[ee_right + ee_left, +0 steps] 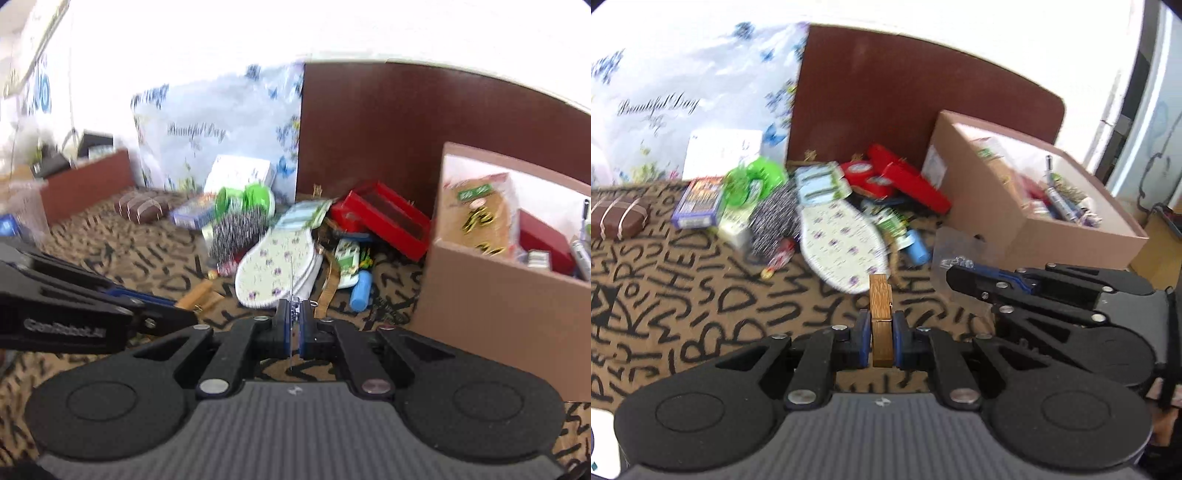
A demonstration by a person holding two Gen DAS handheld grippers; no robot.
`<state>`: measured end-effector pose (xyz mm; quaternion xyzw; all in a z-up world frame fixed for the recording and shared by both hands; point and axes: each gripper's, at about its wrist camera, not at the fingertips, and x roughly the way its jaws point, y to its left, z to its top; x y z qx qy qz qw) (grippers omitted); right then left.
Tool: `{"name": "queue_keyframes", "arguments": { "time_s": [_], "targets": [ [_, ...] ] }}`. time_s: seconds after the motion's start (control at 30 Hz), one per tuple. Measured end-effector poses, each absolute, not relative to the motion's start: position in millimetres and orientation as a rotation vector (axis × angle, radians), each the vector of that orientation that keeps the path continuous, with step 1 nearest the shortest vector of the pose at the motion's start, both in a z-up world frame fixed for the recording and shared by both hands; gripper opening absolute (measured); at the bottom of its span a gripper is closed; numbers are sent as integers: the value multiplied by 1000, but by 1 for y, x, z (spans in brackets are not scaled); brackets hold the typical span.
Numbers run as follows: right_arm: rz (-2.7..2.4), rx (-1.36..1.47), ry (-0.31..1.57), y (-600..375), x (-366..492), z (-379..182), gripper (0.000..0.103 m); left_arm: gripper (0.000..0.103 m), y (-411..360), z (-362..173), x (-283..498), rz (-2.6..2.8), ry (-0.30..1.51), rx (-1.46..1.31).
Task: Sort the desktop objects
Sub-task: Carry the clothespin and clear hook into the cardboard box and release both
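We see the left gripper (881,334) pinching a wooden clothespin (881,321) between its blue pads, the pin pointing forward above the letter-printed table (683,295). From the right wrist view the same clothespin (195,293) sticks out past the left gripper (173,314), low over the cloth. The right gripper (293,328) has its fingers pressed nearly together on something thin and clear that carries small metal bits; in the left view it looks like a little transparent bag (956,251) at the tip of the right gripper (955,275), though blur keeps us from being sure. Ahead of both lies the heap: a floral insole (842,243), a metal scouring ball (772,221), a green round thing (753,182), a purple card box (698,201), a blue tube (918,249), and red boxes (905,181) against a brown board (905,96). To the right stands an open cardboard box (1015,221), already holding packets and pens. A brown bar wrapped with bands (617,218) sits well apart at the left.
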<state>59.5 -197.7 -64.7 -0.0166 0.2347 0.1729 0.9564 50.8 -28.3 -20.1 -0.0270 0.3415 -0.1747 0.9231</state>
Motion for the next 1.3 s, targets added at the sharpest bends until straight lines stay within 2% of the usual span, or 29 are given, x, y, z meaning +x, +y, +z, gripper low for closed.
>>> {"name": "queue_keyframes", "arguments": {
  "time_s": [0.33, 0.6, 0.97, 1.3],
  "targets": [
    [242, 3, 296, -258, 33, -7, 2, 11, -84, 30, 62, -535, 614, -55],
    [64, 37, 255, -331, 44, 7, 1, 11, -157, 57, 90, -640, 576, -41],
    [-66, 78, 343, -404, 85, -22, 1, 11, -235, 31, 141, -716, 664, -48],
    [-38, 71, 412, -407, 107, -44, 2, 11, -248, 11, 164, -693, 702, -15]
  ]
}}
